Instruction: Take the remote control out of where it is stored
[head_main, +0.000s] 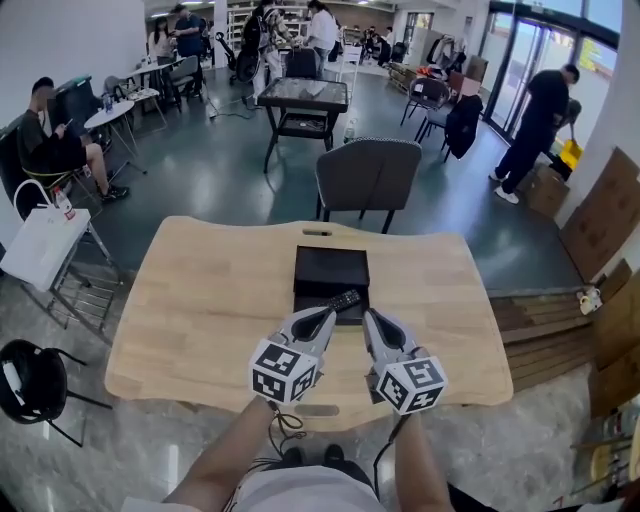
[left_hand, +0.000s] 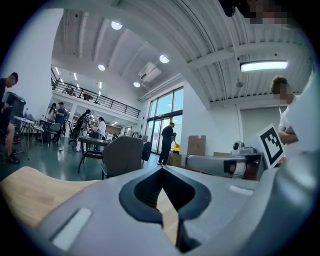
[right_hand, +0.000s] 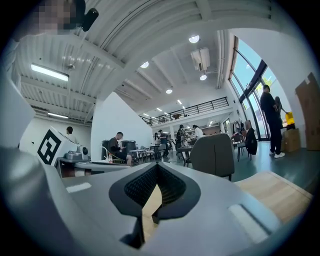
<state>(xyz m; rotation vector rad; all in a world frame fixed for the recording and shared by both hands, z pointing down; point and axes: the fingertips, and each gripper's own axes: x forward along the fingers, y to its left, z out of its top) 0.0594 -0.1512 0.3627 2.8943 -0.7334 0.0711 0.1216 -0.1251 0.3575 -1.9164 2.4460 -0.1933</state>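
Room is widest on either side of the box (head_main: 331, 270). Bare table (head_main: 200, 310) runs left and right of it out to the rounded corners. A narrower strip of wood lies between the box and the far edge, and a chair (head_main: 368, 175) stands just past that edge. The near edge runs under your two marker cubes, so both grippers extend over the table from your side. The box is dark and flat, sits about mid-table, and is well apart from every edge.

The remote (head_main: 344, 299) lies slanted on the near end of the box, its far end pointing right and away from you. Your left gripper (head_main: 327, 313) points at it from the near left, with its tips just beside the remote's near end (from above you cannot tell whether they touch). Your right gripper (head_main: 368, 317) lies to the right, with its tips near the box's near edge, just right of the remote and apart from it. The two grippers angle toward each other, and the remote lies just beyond the gap between their tips.

Both grippers are pressed together with nothing in them. In the left gripper view the jaws meet at the tip, leaving only the diamond-shaped hollow behind them, with pale wood showing through. The right gripper view shows the same.
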